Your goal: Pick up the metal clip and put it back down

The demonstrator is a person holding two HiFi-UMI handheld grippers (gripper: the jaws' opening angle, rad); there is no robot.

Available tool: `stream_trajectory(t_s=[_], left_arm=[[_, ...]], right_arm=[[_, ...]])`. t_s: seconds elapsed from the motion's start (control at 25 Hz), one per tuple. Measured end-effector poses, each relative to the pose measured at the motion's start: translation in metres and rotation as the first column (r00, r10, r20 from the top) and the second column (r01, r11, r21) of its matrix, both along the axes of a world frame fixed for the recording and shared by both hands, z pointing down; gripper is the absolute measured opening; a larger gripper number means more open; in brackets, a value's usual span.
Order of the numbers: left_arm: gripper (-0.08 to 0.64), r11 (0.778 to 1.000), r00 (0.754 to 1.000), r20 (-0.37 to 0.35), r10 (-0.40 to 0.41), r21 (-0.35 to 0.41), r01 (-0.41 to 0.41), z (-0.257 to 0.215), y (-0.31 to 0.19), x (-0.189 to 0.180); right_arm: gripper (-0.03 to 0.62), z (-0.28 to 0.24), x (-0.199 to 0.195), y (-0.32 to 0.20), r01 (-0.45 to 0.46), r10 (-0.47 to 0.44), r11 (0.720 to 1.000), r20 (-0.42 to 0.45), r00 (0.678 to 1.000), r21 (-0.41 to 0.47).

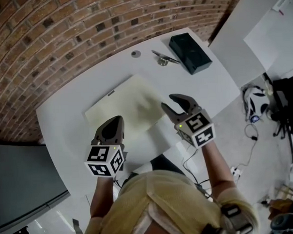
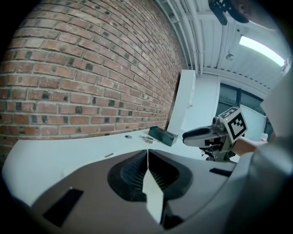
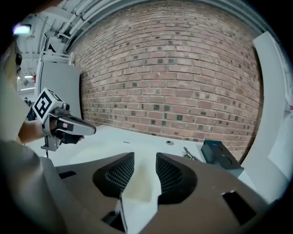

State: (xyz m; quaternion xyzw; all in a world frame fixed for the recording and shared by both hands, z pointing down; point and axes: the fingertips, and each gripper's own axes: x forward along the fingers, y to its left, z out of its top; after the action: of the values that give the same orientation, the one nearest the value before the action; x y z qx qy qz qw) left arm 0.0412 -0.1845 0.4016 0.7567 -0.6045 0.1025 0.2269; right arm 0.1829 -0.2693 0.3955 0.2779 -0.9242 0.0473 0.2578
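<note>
The metal clip (image 1: 164,58) lies on the far side of the white table (image 1: 64,122), beside a dark green box (image 1: 189,52). No gripper touches it. My left gripper (image 1: 115,121) hovers over the near edge of a cream mat (image 1: 129,102), its jaws pressed together and empty. My right gripper (image 1: 171,103) is over the mat's right corner with a gap between its empty jaws. The left gripper view shows the clip (image 2: 147,137) far ahead and the right gripper (image 2: 201,134) at right. In the right gripper view the clip (image 3: 190,154) lies next to the box (image 3: 219,155).
A small round disc (image 1: 135,54) sits on the table left of the clip. A brick wall (image 1: 60,40) runs behind the table. Cables and gear (image 1: 255,109) lie on the floor at right. A dark panel (image 1: 23,182) stands at lower left.
</note>
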Motion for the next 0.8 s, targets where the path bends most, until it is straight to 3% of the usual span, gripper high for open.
stream_trajectory(t_s=[0.48,0.8], left_arm=[[0.005,0.993,0.993,0.019,-0.117,-0.002,0.117,0.009,-0.091,0.012],[0.005,0.983,0.982,0.032,-0.185,-0.018,0.185,0.021,-0.128,0.007]], right_arm=[[0.126,0.026,0.008,-0.116,0.063,-0.062,0.998,-0.078,0.995,0.017],[0.126,0.056,0.007,-0.179,0.046,-0.040,0.998,-0.130,0.991,0.046]])
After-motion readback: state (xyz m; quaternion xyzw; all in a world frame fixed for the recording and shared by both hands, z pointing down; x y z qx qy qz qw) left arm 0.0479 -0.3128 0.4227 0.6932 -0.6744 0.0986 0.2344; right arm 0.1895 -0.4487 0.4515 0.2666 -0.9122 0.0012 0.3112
